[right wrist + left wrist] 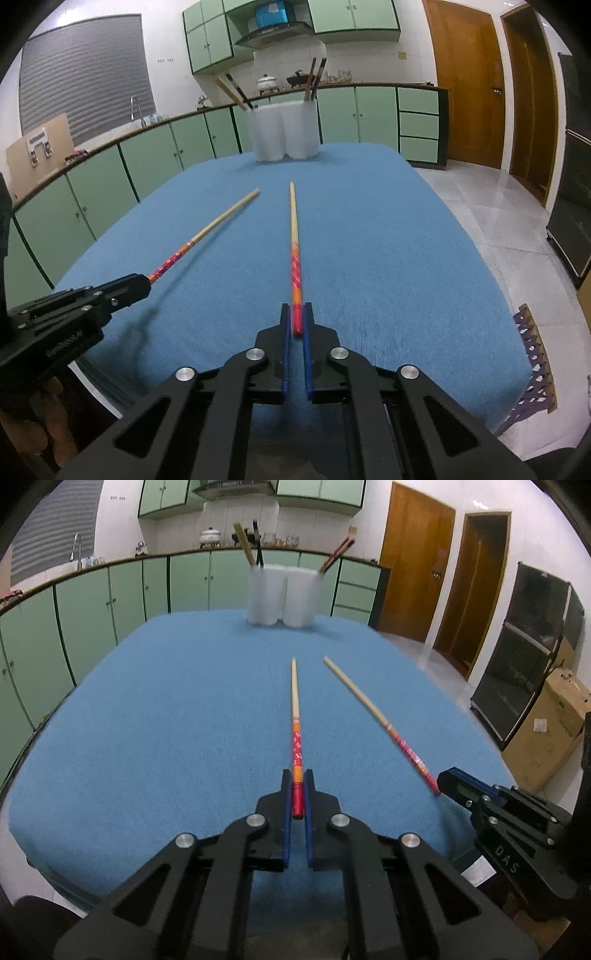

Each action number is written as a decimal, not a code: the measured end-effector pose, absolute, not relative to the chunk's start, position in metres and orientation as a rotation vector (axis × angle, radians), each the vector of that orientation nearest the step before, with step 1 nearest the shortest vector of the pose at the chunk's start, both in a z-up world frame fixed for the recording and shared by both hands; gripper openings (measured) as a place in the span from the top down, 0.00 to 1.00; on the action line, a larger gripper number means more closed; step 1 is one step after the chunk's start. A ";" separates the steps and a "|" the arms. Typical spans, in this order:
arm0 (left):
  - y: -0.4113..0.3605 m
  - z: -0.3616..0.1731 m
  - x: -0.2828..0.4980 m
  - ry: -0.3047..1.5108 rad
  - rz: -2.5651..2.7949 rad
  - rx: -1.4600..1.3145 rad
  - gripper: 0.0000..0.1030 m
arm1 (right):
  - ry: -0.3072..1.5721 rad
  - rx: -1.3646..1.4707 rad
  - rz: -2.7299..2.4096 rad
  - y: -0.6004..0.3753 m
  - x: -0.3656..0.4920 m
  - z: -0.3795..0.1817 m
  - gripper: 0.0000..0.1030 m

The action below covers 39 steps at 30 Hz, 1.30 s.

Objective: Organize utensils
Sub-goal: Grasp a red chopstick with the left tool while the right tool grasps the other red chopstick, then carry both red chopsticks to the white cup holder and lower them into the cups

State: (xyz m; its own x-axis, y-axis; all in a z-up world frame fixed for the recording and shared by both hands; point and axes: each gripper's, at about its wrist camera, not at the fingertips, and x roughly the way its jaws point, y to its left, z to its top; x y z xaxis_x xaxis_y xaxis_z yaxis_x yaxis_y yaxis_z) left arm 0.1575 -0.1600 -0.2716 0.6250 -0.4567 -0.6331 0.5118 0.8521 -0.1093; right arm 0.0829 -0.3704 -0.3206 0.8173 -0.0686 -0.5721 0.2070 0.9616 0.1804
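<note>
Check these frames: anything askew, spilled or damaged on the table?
Nothing spilled or damaged. The left gripper and right gripper each clamp one red-handled chopstick by its painted end, tips toward the two white holders. Chopsticks already in the holders lean at different angles, which looks normal.

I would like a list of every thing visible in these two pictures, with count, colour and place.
held chopsticks: two, pale wood with red-orange handles, one in each gripper, tips toward the cups
cups: two, white, side by side at the far table edge
chopsticks in cups: several, tan, dark and red
tablecloth: one, blue, over the table
cabinets: many, green, behind the table
doors: two, brown, right
cardboard box: one, brown, on the floor, right
left gripper: black, blue pads
right gripper: black, blue pads
</note>
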 end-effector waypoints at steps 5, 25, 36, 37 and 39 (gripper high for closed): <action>-0.149 -0.246 0.156 0.678 -0.554 0.047 0.95 | 0.550 0.223 -0.144 -0.371 0.074 -0.294 0.95; -0.137 -0.239 0.160 0.682 -0.542 0.024 0.95 | 0.665 0.233 -0.145 -0.373 0.089 -0.338 0.95; -0.124 -0.201 0.161 0.630 -0.544 0.033 0.95 | 0.510 0.268 -0.135 -0.379 0.063 -0.255 0.95; -0.123 -0.196 0.162 0.624 -0.546 0.034 0.95 | 0.492 0.269 -0.132 -0.381 0.062 -0.244 0.95; -0.121 -0.185 0.165 0.613 -0.552 0.038 0.95 | 0.469 0.259 -0.124 -0.382 0.064 -0.224 0.95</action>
State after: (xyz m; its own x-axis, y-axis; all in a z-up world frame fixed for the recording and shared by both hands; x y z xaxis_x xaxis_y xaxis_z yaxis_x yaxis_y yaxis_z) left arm 0.1655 -0.1210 -0.1848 0.6790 -0.4800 -0.5554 0.5021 0.8556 -0.1256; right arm 0.0641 -0.3824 -0.2238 0.8852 -0.0591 -0.4614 0.1774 0.9598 0.2174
